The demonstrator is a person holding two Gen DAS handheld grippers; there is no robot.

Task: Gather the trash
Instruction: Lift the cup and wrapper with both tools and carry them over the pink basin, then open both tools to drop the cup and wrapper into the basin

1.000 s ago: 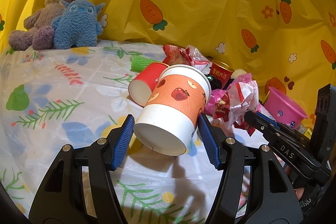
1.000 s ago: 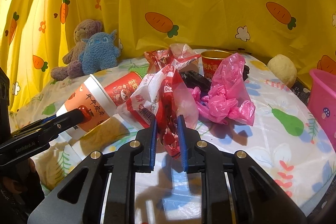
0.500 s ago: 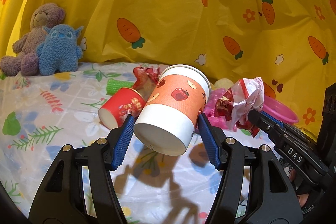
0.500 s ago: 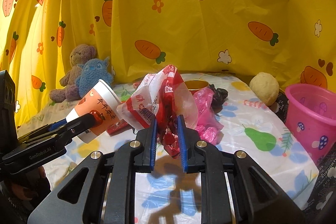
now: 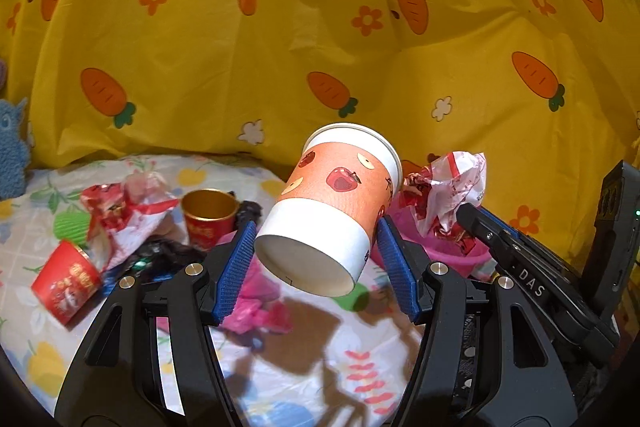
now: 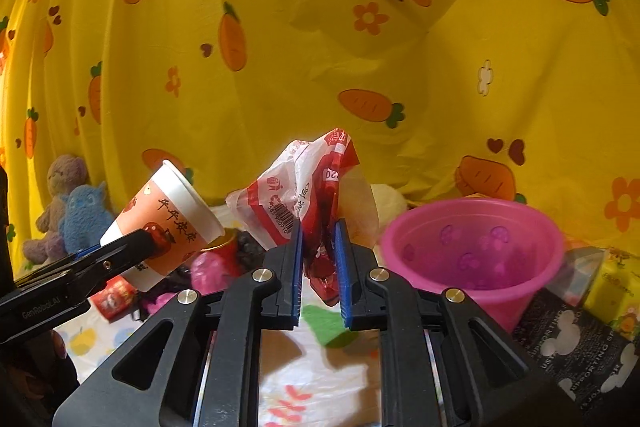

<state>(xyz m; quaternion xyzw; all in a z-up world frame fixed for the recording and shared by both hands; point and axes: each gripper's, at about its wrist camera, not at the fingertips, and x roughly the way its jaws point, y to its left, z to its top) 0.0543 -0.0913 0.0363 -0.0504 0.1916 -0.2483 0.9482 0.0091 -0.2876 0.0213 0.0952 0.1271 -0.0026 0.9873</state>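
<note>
My left gripper is shut on an orange and white paper cup with apple prints, held tilted above the table; the cup also shows in the right wrist view. My right gripper is shut on a crumpled red and white plastic wrapper, held in the air just left of the pink bucket. The wrapper also shows in the left wrist view, in front of the pink bucket.
On the flowered tablecloth lie a red cup on its side, a gold-lined red cup, another red and white wrapper, black and pink bags. Plush toys sit far left. A black box lies right of the bucket.
Both grippers have lifted and swung to the right with their loads. The pink bucket now stands close in front of the right gripper; the plush toys have slid to the left edge.
</note>
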